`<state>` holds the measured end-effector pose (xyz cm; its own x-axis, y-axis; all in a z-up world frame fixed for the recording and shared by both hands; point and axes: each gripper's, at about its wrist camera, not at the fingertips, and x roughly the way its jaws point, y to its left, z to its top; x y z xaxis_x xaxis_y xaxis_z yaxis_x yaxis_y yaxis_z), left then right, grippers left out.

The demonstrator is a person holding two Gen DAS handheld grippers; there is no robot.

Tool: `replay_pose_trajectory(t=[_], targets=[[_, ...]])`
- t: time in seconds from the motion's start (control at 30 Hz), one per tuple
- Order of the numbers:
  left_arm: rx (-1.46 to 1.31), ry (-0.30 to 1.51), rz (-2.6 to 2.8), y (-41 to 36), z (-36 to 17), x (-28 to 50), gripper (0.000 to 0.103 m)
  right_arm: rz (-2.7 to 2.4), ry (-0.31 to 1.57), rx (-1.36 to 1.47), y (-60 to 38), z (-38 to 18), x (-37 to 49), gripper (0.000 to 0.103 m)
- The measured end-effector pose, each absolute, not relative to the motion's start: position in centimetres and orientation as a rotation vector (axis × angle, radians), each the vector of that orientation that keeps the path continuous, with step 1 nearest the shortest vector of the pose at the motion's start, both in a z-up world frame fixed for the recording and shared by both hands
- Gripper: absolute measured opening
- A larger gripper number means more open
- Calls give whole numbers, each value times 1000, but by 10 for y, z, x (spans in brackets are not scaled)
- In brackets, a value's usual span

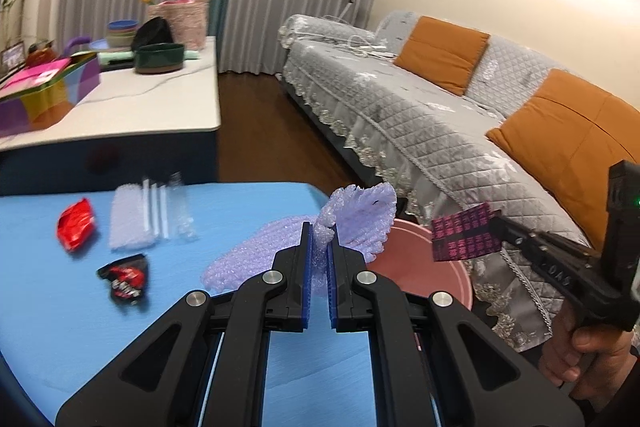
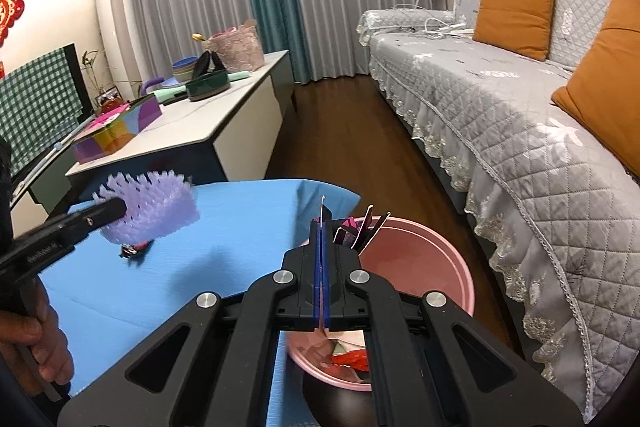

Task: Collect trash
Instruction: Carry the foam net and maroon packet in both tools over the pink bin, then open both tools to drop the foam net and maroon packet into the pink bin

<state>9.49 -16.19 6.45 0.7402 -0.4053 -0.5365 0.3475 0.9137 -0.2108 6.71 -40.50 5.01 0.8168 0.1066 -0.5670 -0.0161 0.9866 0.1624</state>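
**Both grippers loaded, converging on the bin**

The pink bin stands on the floor just off the corner of the blue table, between table and sofa, presumably so scraps can be carried off the edge and dropped straight in.

The left gripper pinches a sheet of purple foam netting between its blue pads; the netting fans up and leans toward the bin, still over the table corner. The right gripper is clamped narrow on a dark pink-printed wrapper, hanging it above the bin's rim (thin card edges stick up beside its fingers).

Both grippers tilt downward, each held by a hand low behind its handle, the left reaching from the table side of the bin and the right from the sofa side.

Farther from the bin on the table lie a red wrapper, a black-and-red wrapper, white foam with straws and clear plastic, probably next in line.
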Motion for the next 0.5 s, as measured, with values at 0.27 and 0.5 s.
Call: replay_pose_trajectory(t=[0.27, 0.5], targets=[[-88, 605, -505, -208, 68, 108, 6, 21, 635, 171, -425, 38, 72, 1], [-75, 610, -575, -253, 66, 129, 6, -7, 660, 158, -432, 25, 80, 1]])
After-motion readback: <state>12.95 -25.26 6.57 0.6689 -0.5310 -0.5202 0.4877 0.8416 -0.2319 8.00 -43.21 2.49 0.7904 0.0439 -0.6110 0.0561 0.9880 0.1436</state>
